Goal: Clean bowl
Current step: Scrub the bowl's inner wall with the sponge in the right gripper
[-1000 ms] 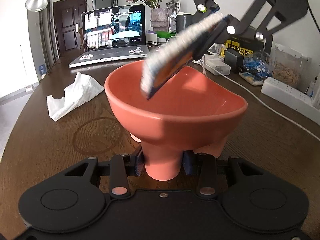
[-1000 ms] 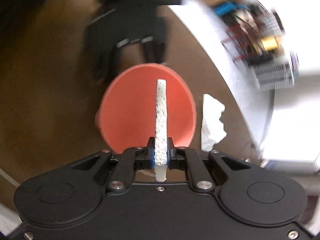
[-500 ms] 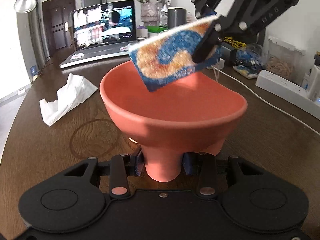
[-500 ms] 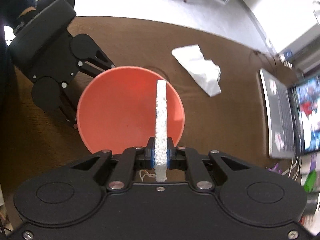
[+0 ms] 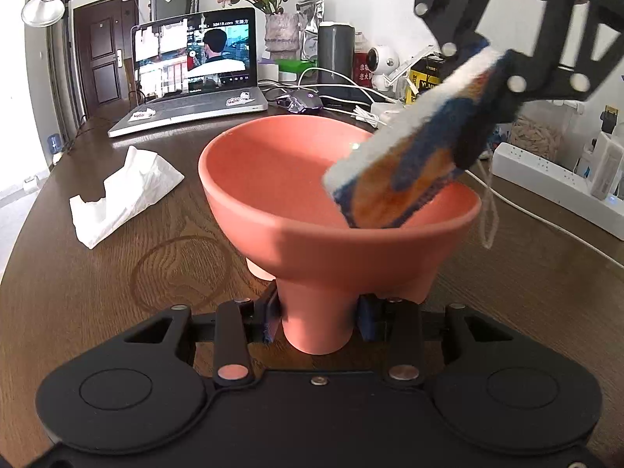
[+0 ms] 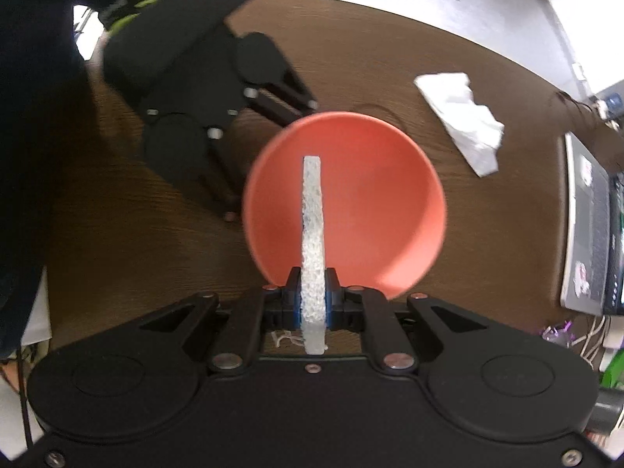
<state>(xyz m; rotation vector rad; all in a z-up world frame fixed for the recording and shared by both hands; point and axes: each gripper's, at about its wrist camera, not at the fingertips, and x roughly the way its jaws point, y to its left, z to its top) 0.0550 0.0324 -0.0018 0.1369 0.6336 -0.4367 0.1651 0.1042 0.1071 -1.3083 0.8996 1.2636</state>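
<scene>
A: Bowl [image 5: 339, 210], salmon-coloured, sits upright on the tabletop [image 5: 97, 273]. Left tongs [image 5: 318, 318] are clamped narrow on its foot, one pad on each side.

B: Right side?

A: Right tongs [image 6: 314, 304] pinch a sponge [image 6: 312, 234] edge-on. From the left wrist view its lower corner dips inside the bowl at the near right wall; can't tell if it's touching the wall or just off it.

B: So wiping is the step in hand.

A: I'd say so. To do it well: press the flat patterned face against the wall, not the thin edge, and sweep around the curve from rim to bottom. Keep the left grip firm, since the foot is narrow and a sideways push from the sponge could tip or twist the bowl.

B: Anything in the way?

A: Crumpled tissue [image 5: 121, 195] is well to the left, laptop [image 5: 195, 74] further back. A loose thread [image 5: 489, 210] hangs from the sponge outside the rim, harmless I think.
</scene>
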